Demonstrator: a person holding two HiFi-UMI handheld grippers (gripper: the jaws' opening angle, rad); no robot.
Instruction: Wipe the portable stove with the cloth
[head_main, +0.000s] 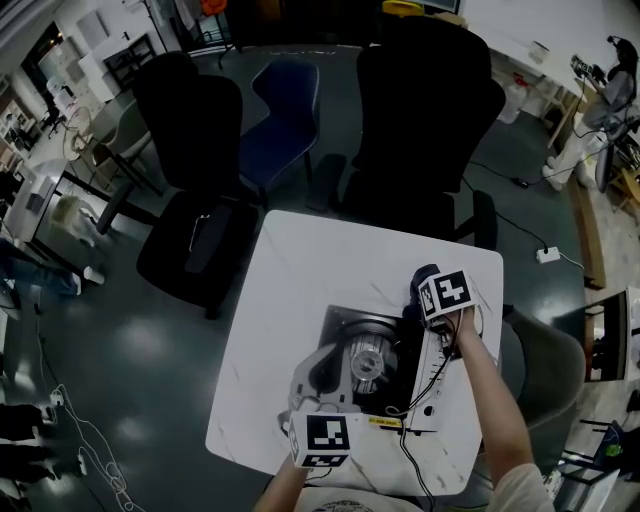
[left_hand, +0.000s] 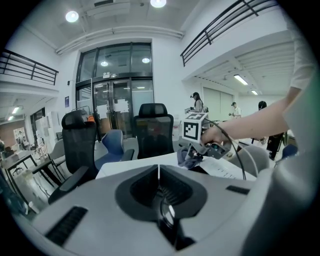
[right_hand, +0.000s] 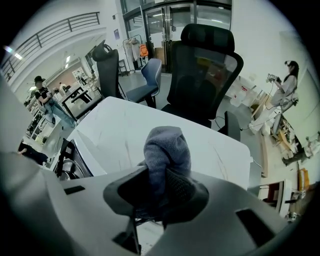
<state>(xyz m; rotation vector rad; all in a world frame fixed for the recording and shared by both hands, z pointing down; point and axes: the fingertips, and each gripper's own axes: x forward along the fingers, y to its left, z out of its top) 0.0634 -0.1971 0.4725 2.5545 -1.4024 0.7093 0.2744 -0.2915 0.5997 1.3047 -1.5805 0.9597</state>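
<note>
The portable stove (head_main: 395, 345) lies on the white table (head_main: 300, 270), black top up, with its round burner (head_main: 368, 362) in the middle. My right gripper (head_main: 425, 290) hovers at the stove's far right corner, shut on a blue-grey cloth (head_main: 418, 280). In the right gripper view the cloth (right_hand: 167, 145) bulges up out of that gripper (right_hand: 162, 175), and the stove (right_hand: 67, 160) shows at the left. My left gripper (head_main: 315, 385) is over the stove's near left part, and its jaws (left_hand: 159, 172) meet with nothing seen between them. It looks toward the right gripper (left_hand: 197, 155) and the cloth (left_hand: 186, 159).
Two black office chairs (head_main: 195, 210) (head_main: 425, 110) and a blue chair (head_main: 285, 115) stand round the table's far side. A black cable (head_main: 425, 385) trails from the right gripper over the stove's right side. The near table edge runs just below the left gripper.
</note>
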